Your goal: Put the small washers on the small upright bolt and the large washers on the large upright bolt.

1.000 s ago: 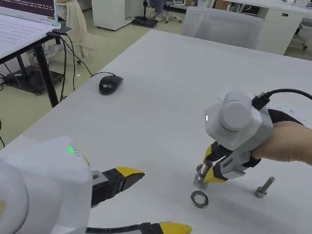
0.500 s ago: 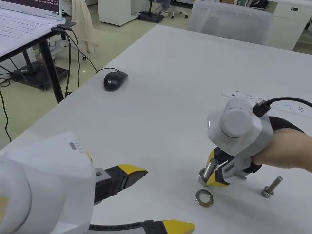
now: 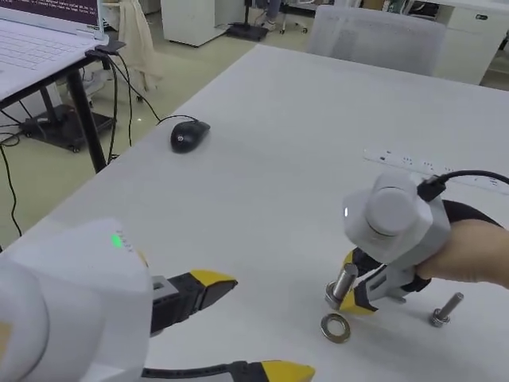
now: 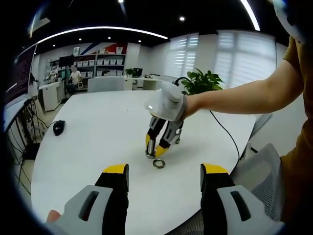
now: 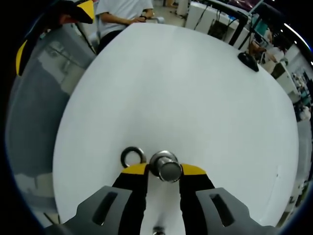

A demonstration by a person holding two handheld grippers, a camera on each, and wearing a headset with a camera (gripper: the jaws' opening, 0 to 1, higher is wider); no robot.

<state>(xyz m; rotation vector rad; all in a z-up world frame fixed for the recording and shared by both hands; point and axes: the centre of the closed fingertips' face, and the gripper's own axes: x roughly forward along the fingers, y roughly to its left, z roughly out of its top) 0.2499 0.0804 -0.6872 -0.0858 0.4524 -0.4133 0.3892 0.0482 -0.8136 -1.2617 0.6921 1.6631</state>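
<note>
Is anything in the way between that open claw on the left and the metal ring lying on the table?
Nothing visible: bare table lies between the left gripper and the washer. The right gripper, shut on the large bolt, stands just beyond the washer, not in the path.

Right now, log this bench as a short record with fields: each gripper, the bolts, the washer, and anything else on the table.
left gripper: open, holding nothing
right gripper: shut on the large bolt
large bolt: between the right gripper's jaws, leaning in the head view
washer: one, flat on the table, just beside the large bolt, on neither bolt
small bolt: on the table, free of both grippers
other: computer mouse, power strip
</note>
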